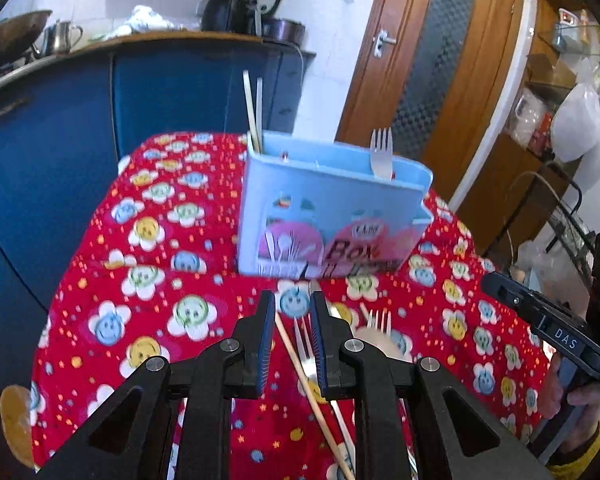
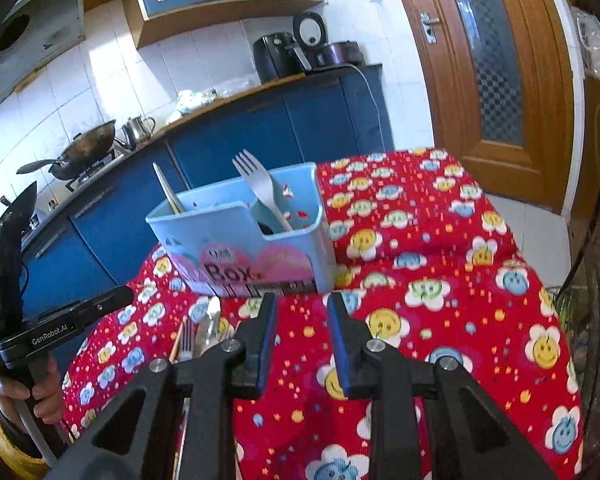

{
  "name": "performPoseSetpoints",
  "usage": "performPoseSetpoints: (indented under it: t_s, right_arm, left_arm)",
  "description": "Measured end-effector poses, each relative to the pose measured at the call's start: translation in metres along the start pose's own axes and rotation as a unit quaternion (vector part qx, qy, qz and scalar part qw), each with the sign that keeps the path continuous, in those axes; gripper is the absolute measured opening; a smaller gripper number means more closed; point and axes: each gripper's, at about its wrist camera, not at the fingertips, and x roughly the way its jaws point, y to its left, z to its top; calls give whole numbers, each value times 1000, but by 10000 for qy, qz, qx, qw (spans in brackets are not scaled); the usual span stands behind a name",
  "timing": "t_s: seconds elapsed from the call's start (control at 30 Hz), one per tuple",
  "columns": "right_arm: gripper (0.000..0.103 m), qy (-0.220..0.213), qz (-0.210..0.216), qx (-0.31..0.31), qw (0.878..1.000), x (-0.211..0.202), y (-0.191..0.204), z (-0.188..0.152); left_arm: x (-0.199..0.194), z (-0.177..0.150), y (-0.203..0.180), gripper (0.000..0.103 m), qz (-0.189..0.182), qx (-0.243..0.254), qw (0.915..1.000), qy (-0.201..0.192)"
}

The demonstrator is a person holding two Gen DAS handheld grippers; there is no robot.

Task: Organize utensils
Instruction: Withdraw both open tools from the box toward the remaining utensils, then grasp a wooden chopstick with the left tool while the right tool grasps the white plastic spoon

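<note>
We see the blue utensil box (image 1: pixel 332 216) standing upright on the desk (image 1: pixel 148 280), which wears a red cloth printed with smiling flowers. A white fork (image 1: pixel 381 152) stands tines-up in the box's right-hand compartment, and a pair of chopsticks (image 1: pixel 253 108) rises from its left end. Loose utensils lie on the cloth in front of the box: a metal fork (image 1: pixel 305 350), a single wooden chopstick (image 1: pixel 300 364) and another pale fork (image 1: pixel 379 322). Our left gripper (image 1: pixel 293 312) hovers over this pile, its jaws apart a little and grasping nothing; the metal fork and the chopstick show through the gap. Our right gripper (image 2: pixel 302 312) is released too, with only cloth between its fingers, just right of the pile.
</note>
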Motion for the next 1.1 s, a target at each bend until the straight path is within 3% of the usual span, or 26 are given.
performPoseSetpoints:
  t_s: [0.33,0.9,1.1]
  right_arm:
    - [30,312,-67,57,9995,9,-8,-14]
    - [33,456,49,85,9989,11,-13,-26]
    - [33,451,121,153,9988,9,-20,-29]
  left_arm:
    - [18,-16,-4,18,-22,65,9978,658]
    - [42,-29,-10,18,-164,-147,9855,1685]
    - [49,-28,-10,18,-188,-327,9829,1801]
